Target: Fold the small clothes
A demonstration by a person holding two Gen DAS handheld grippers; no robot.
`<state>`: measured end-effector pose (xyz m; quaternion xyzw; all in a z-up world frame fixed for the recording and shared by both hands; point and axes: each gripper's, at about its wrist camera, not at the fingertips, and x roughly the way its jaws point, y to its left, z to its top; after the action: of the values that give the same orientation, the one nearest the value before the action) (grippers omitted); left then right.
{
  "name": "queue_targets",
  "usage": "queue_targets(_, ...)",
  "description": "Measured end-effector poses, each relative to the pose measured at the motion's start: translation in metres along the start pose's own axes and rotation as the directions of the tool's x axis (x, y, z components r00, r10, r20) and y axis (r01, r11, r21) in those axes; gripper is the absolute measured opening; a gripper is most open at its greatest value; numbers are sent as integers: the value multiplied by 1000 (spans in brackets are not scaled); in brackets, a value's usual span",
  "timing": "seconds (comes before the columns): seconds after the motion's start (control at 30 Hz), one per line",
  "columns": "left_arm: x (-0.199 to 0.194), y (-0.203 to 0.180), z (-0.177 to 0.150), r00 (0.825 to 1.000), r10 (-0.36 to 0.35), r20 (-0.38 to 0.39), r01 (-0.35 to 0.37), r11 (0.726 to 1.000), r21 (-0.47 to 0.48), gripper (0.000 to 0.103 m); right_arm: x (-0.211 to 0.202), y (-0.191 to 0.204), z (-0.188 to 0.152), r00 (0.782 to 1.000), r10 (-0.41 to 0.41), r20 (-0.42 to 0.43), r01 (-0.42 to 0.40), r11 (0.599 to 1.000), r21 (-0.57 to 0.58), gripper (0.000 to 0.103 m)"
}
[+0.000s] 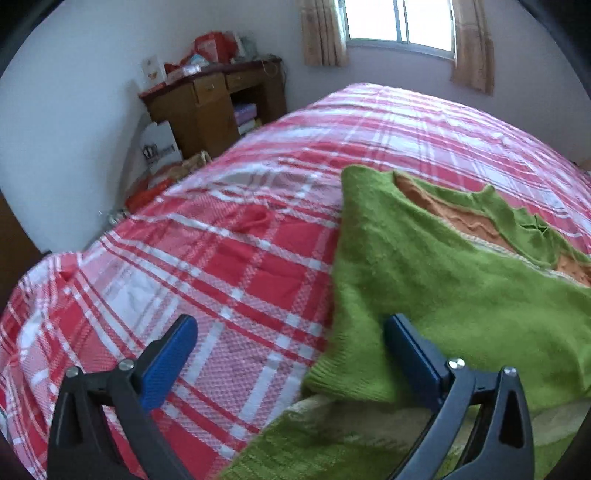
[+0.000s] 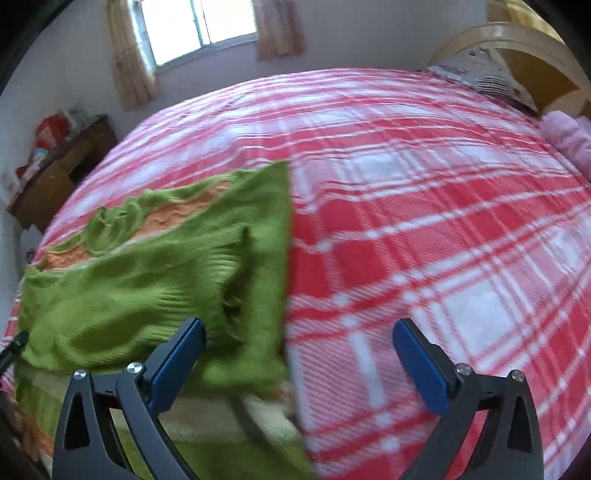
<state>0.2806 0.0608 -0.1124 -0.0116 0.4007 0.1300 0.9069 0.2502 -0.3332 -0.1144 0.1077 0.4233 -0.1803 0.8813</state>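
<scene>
A green knitted sweater (image 1: 443, 277) with an orange band lies on the red-and-white plaid bed sheet (image 1: 221, 258), its sleeves folded in over the body. My left gripper (image 1: 291, 347) is open wide above the sweater's left edge. Its right finger (image 1: 410, 350) hovers over the green knit and its left finger is over the bare sheet. In the right wrist view the sweater (image 2: 129, 288) fills the lower left. My right gripper (image 2: 301, 332) is open wide across the sweater's right edge, and its pads press on nothing.
A cluttered wooden desk (image 1: 214, 99) stands against the far wall, with boxes and bags on the floor beside it. A curtained window (image 1: 399, 22) is behind the bed. A headboard (image 2: 535, 48), a pillow (image 2: 484, 74) and a pink bundle (image 2: 569, 136) are at the right.
</scene>
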Motion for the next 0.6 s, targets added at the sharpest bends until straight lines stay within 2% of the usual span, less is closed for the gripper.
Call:
queue_targets(0.1,1,5,-1,1000,-19,-9,19,1000,-18,103,-3,0,1,1000,-25,-4,25,999,-21,102)
queue_targets(0.2,2,3,-1,999,-42,-15,41,998,-43,103,-20,7,5,996,-50,78,51,999,-11,102)
queue_targets(0.27,5,6,0,997,-77,-28,75,994,-81,103,-25,12,11,993,-25,112,27,999,-19,102)
queue_targets(0.4,4,9,-1,997,-76,-27,73,994,-80,103,-10,27,27,991,-57,119,64,997,-52,102)
queue_targets(0.47,4,10,-1,997,-76,-27,73,994,-77,103,12,34,24,991,-117,68,123,987,-98,102)
queue_targets(0.5,4,11,-2,997,-76,-28,74,994,-77,103,25,28,24,996,-89,3,89,994,-70,101)
queue_targets(0.6,5,11,-2,996,-79,-32,77,995,-66,103,24,10,25,1000,-19,-5,19,1000,14,102)
